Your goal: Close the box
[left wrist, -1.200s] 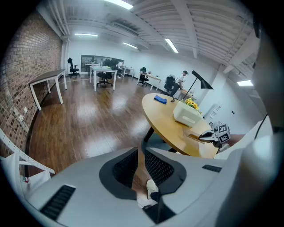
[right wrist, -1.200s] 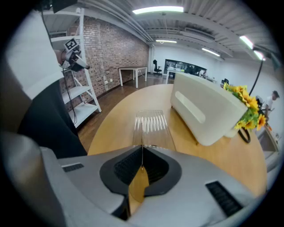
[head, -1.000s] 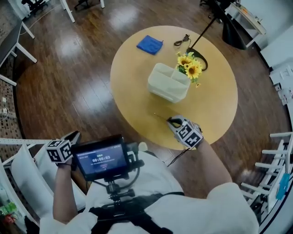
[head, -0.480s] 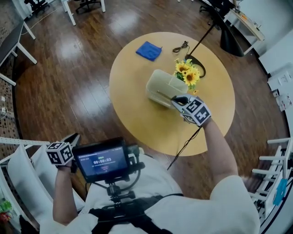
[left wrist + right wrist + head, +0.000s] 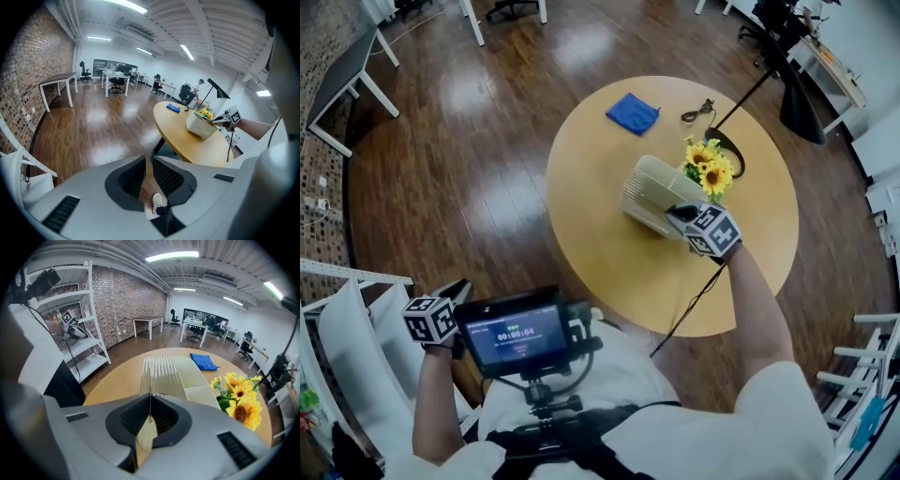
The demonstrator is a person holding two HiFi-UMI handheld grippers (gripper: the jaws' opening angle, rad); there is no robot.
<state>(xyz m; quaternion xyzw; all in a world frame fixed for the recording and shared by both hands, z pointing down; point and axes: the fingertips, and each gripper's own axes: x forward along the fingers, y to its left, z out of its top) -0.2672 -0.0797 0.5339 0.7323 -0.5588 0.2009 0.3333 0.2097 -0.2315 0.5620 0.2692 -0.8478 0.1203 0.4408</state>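
One cream box (image 5: pixel 654 190) with a ribbed lid sits on the round wooden tabletop (image 5: pixel 609 248). The right claw (image 5: pixel 677 213), pinched shut and empty, is at its near edge. Yellow sunflowers (image 5: pixel 713 170) stand just beside the box, with one soft blue cloth (image 5: pixel 633 113) beyond. The left claw (image 5: pixel 457 290), closed on nothing, is well away.

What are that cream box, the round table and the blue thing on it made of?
The box looks like matte cream plastic, with a moulded ribbed lid. The table seems to be wood or laminate: smooth, even light tan. The blue cloth is soft fabric, slightly rumpled, with no shine.
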